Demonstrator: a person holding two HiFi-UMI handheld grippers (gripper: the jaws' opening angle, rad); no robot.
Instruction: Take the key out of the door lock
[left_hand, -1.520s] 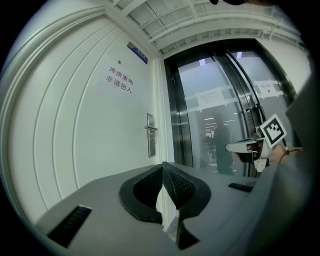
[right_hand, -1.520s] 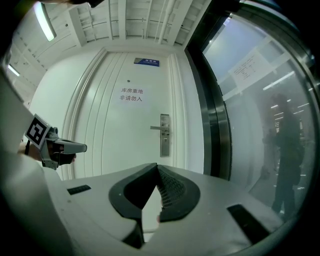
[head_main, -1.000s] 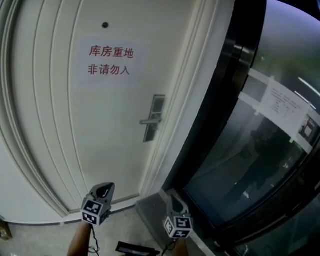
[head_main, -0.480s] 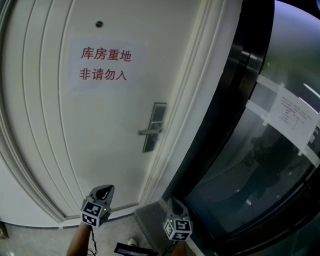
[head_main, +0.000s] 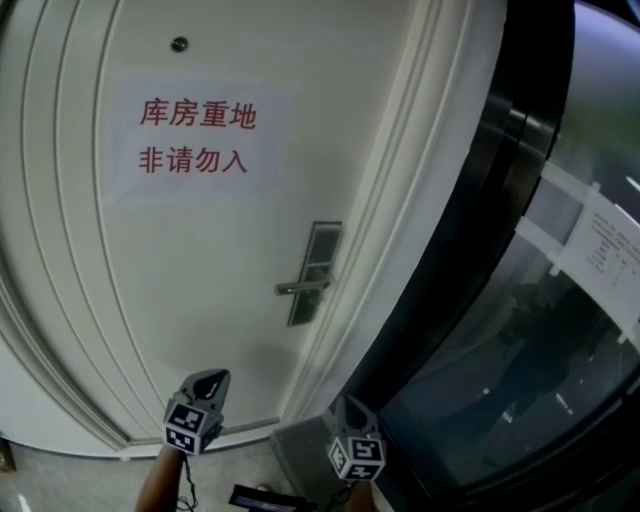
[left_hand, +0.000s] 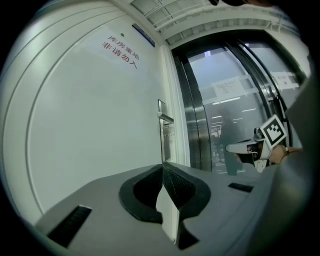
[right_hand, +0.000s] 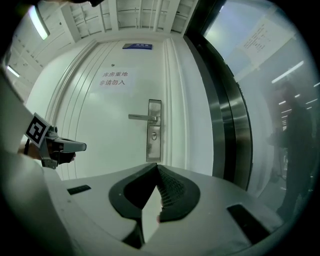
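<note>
Closest in: left gripper (left_hand: 162, 168), jaws pressed together, pads meeting at the tips, nothing btwn them. Right gripper (right_hand: 156, 166), same story: jaws fully closed and empty. Head view has both held low in front of the person, side by side but apart, marker cubes facing up, w/ a forearm (head_main: 163, 486) showing under the left one. Both point toward the door and neither touches it.

Beneath them is a pale floor (head_main: 60, 475) and a flat dark object (head_main: 268, 497) at the bottom edge, btwn the two grippers. Can't tell what it is.

Next out is the white door (head_main: 200, 300), w/ raised curved mouldings down its left side. Near its right edge stands an upright metal lock plate (right_hand: 154, 150), w/ a lever handle (right_hand: 141, 117) sticking out level to the left. A keyhole cylinder (right_hand: 153, 136) sits on the plate just below the lever. As for the key, it's too small to make out for sure. That cylinder is where the lock is, well ahead of both grippers.

Higher up the door there's a paper sign (head_main: 195, 140) w/ two lines of red characters, and above it a small dark peephole (head_main: 180, 44). Over the door frame, in the right gripper view, is a blue plate (right_hand: 138, 46).

Off to the right is a dark-framed glass wall (head_main: 530, 370), w/ a printed sheet (head_main: 610, 250) stuck on it.
</note>
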